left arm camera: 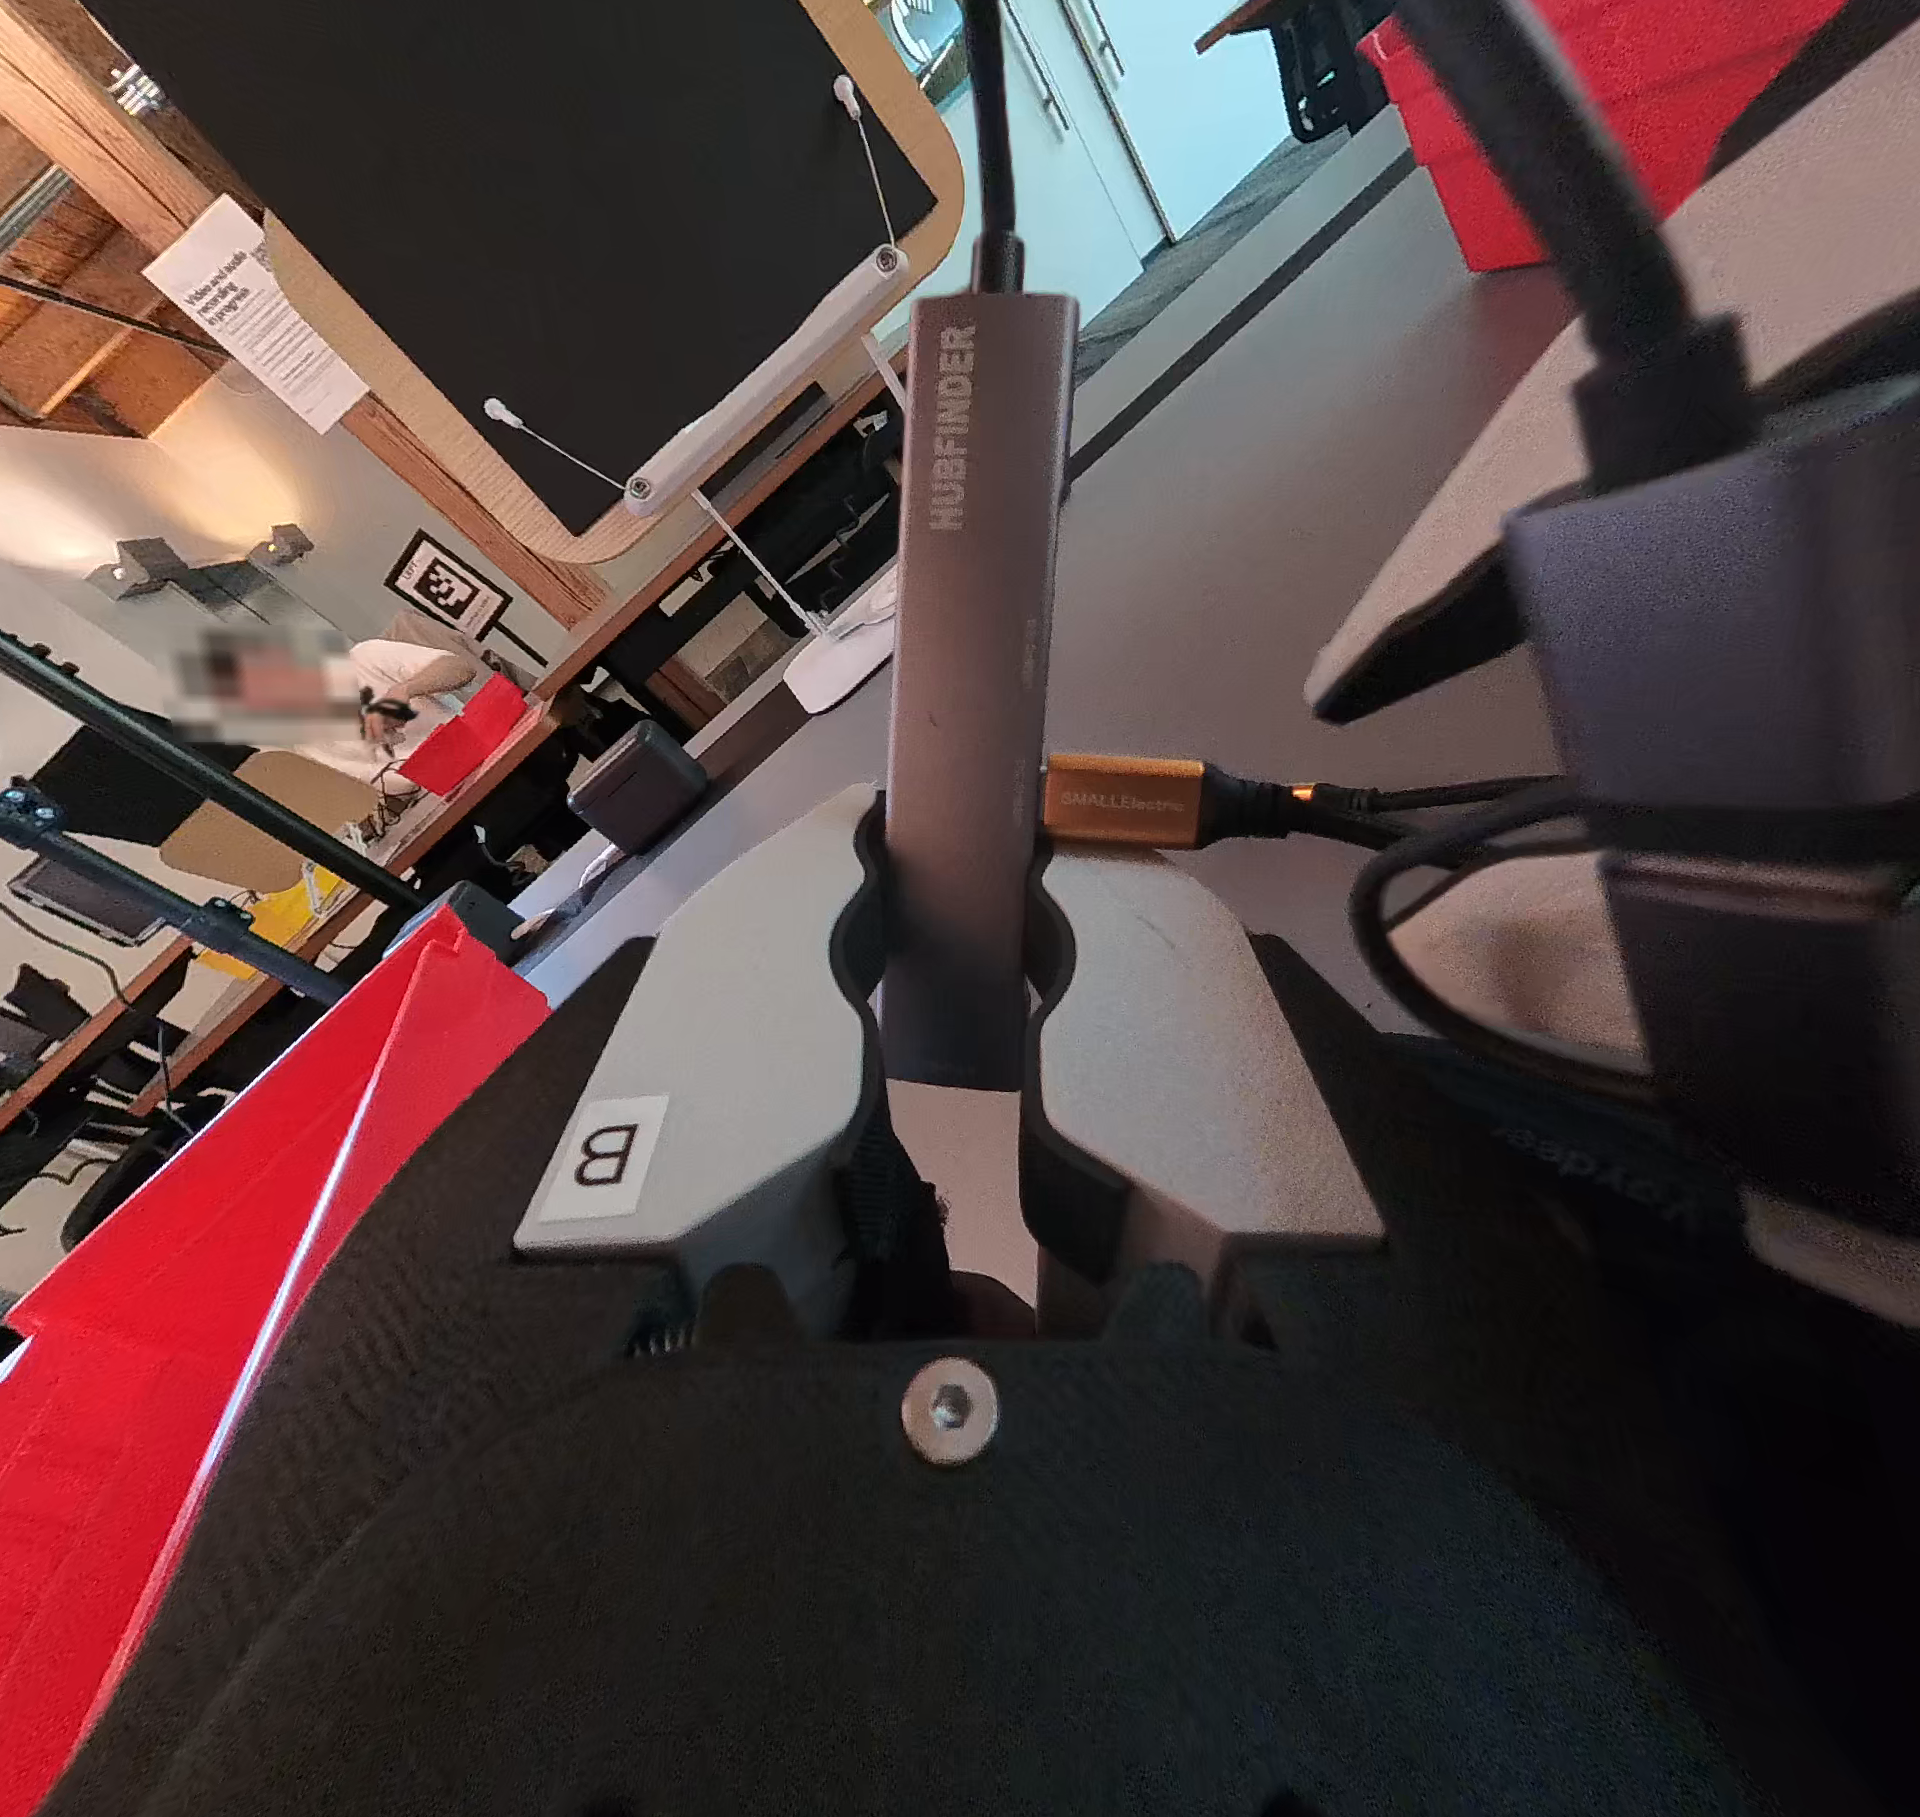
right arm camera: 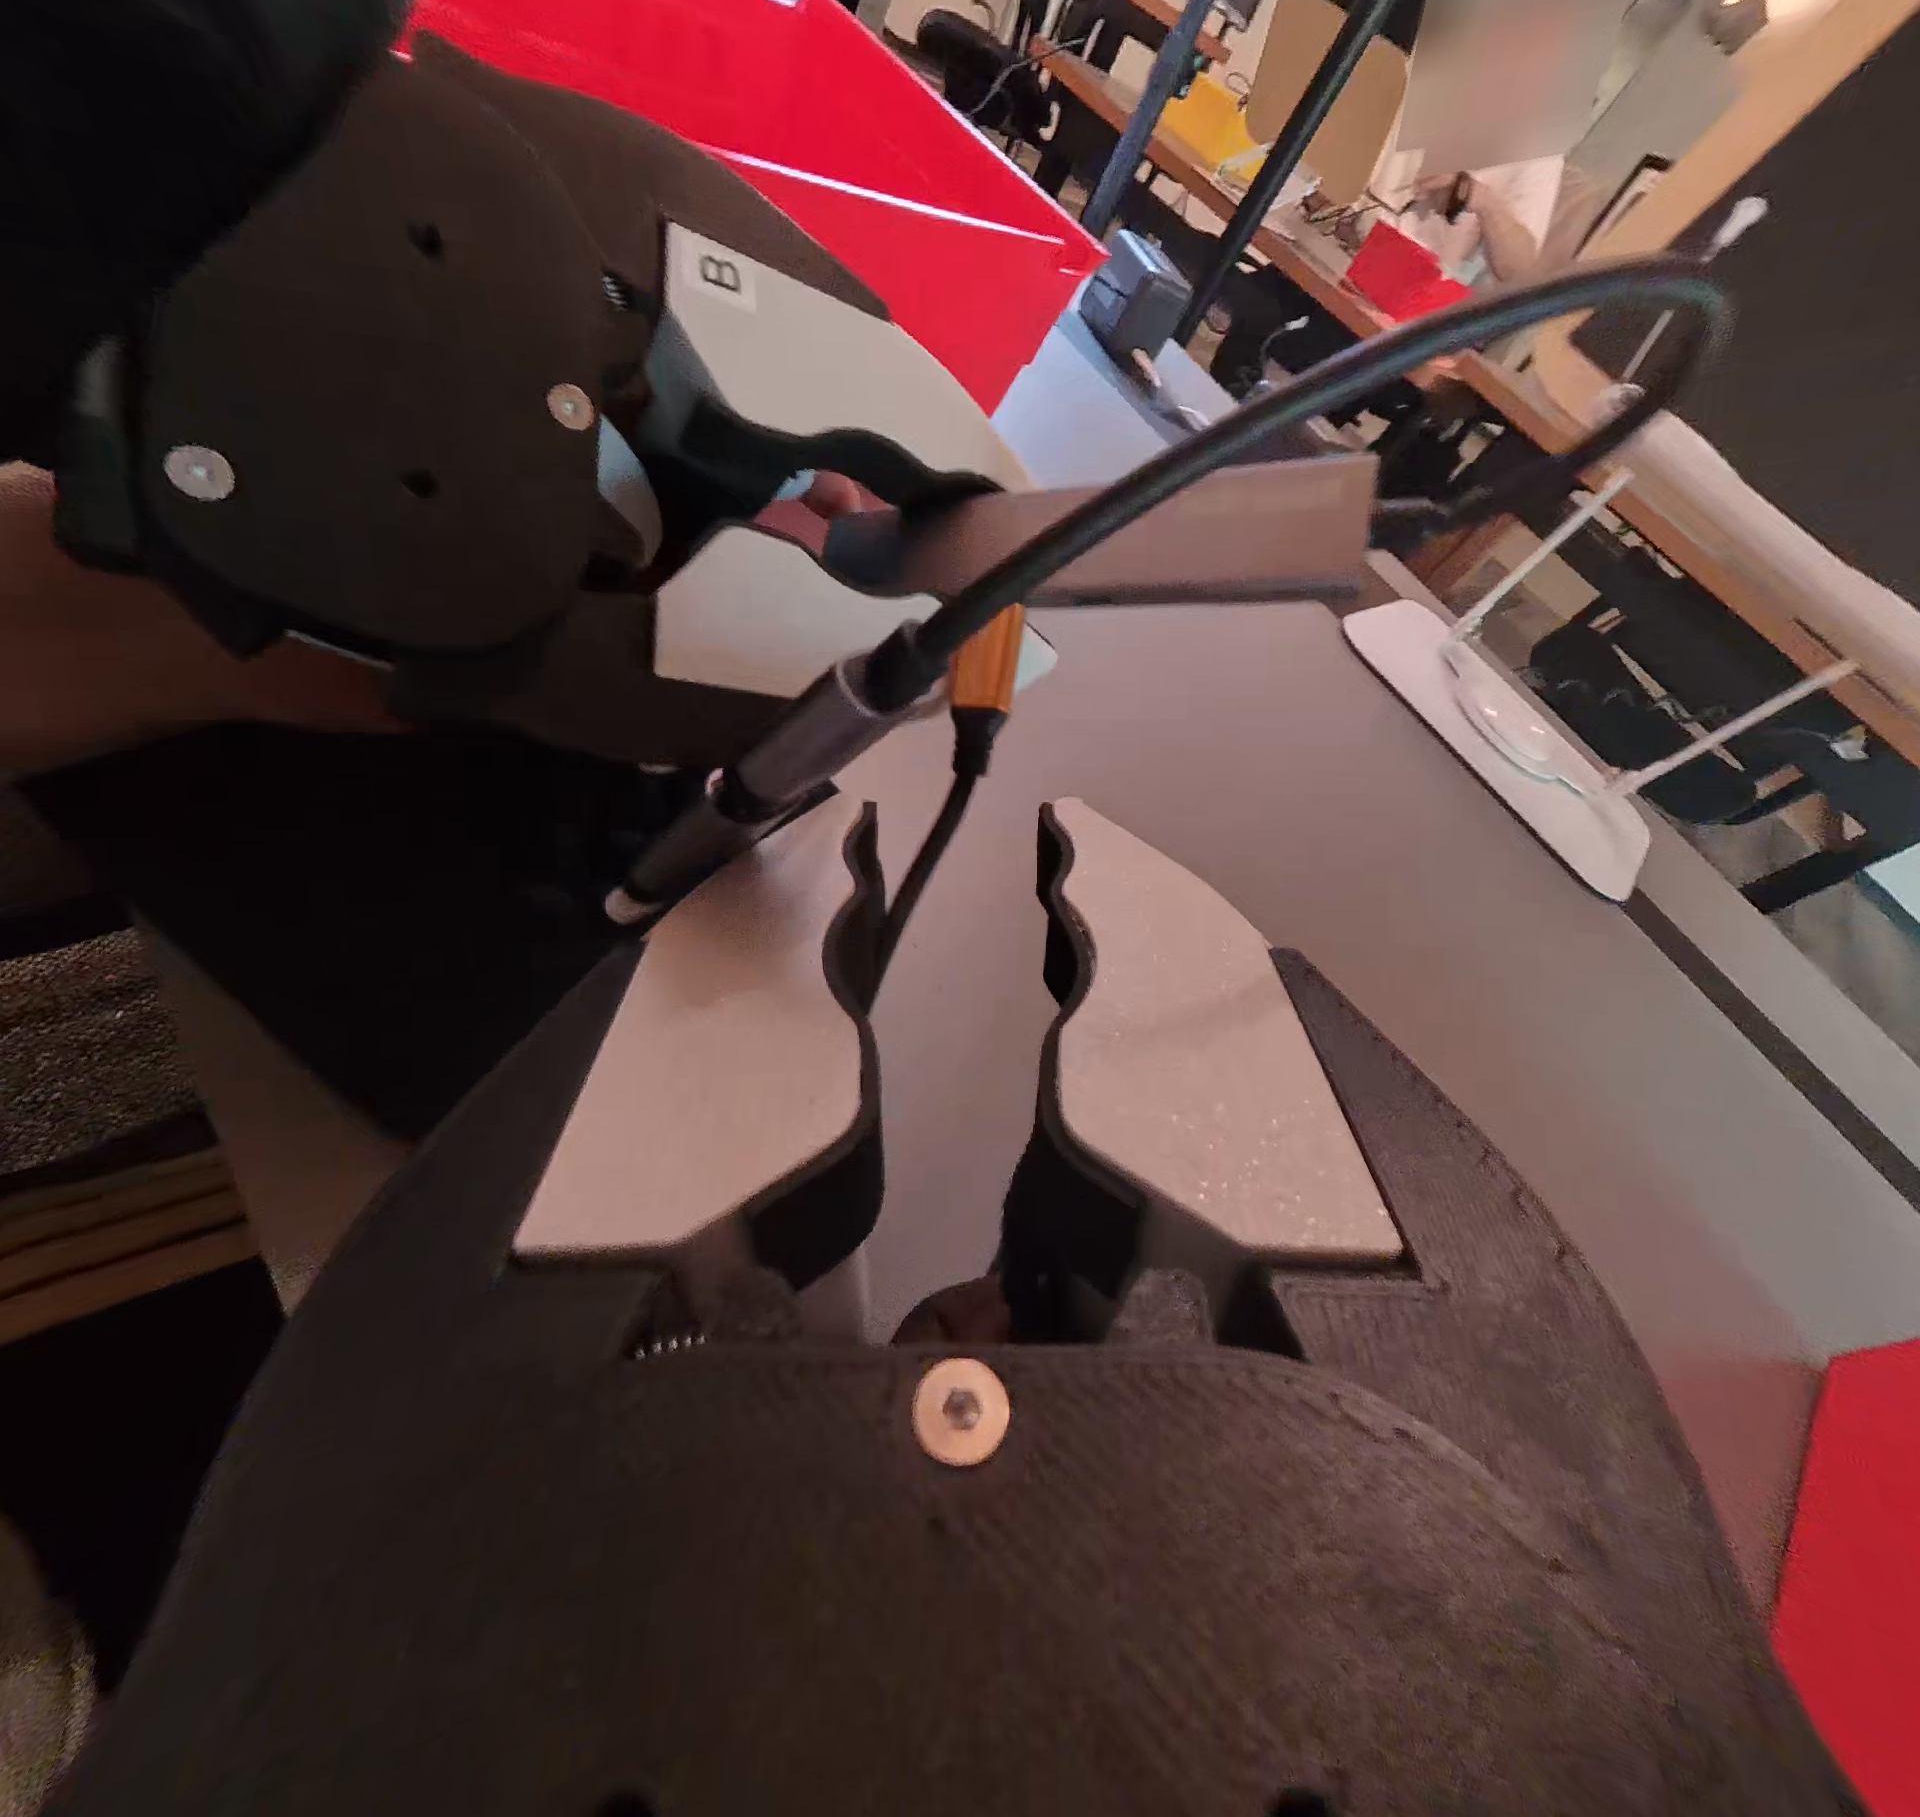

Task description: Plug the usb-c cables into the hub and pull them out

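Grey tabletop [right arm camera: 1299, 832] runs under both grippers, with red bins [right arm camera: 790, 105] beyond it at 11 o'clock in the right wrist view and a white stand base [right arm camera: 1507, 759] near its far edge at 2 o'clock. Behind lie wooden desks and a black panel with a wood frame [left arm camera: 520, 157], which fills the upper left of the left wrist view.

The left gripper [left arm camera: 956, 894] is clamped on the near end of the grey USB hub [left arm camera: 977, 624], its two grey fingers [left arm camera: 748, 1019] pressed against either side of the slim bar. The hub points straight ahead toward 12 o'clock, and its own black lead [left arm camera: 987, 105] leaves the far end. An orange-cased USB-C plug [left arm camera: 1127, 801] is seated in the hub's side at 3 o'clock, just past the fingertips, with its black cable [left arm camera: 1382, 811] trailing off to the right.

In the right wrist view the right gripper [right arm camera: 956, 832] stands parted, gripping nothing. The orange plug's cable [right arm camera: 914, 894] drops through the gap between the fingers, close to the left-hand one; whether it touches cannot be told. Ahead at 12 o'clock the hub [right arm camera: 1143, 531] is held across the view by the left gripper [right arm camera: 862, 510], and a grey-cased plug [right arm camera: 800, 739] on a curving black cable [right arm camera: 1351, 375] sits at 11 o'clock, beside the orange plug [right arm camera: 987, 666].
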A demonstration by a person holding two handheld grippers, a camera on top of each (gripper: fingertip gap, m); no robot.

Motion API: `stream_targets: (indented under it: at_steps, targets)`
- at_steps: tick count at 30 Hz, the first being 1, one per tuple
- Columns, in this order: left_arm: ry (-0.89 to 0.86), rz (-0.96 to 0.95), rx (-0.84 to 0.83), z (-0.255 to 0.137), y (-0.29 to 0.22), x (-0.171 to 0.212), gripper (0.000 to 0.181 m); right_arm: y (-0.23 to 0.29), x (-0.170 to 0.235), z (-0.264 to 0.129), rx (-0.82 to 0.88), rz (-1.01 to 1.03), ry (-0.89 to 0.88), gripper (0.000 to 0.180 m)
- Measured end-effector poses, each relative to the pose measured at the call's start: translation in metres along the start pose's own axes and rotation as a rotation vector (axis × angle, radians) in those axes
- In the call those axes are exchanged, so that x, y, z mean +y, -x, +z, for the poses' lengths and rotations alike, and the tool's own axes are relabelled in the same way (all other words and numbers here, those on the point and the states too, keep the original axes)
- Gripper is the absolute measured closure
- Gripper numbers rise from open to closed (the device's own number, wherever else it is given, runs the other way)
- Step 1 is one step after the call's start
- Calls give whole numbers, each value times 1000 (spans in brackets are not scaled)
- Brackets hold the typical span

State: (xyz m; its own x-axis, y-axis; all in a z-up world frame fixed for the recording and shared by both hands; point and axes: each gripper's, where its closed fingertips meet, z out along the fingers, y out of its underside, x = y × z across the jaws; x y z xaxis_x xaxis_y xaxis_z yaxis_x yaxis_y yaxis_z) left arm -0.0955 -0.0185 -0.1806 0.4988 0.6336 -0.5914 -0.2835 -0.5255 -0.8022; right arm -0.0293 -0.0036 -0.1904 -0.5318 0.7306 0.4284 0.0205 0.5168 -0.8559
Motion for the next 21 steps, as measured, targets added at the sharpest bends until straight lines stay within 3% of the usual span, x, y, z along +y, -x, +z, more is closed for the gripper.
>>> stream_targets:
  at_steps: [4, 8, 15, 21]
  targets:
    - [1, 25, 34, 0, -6, 0, 159, -5, 1, 12, 58, -14, 26, 152]
    - [13, 13, 40, 1, -7, 1, 159, -6, -1, 17, 130, -107, 31, 170]
    - [86, -40, 48, 3, -6, 12, 159, -6, 5, 22, 341, -313, 116, 173]
    - [78, -87, 62, 1, -7, 11, 159, -3, 2, 18, 368, -394, 116, 174]
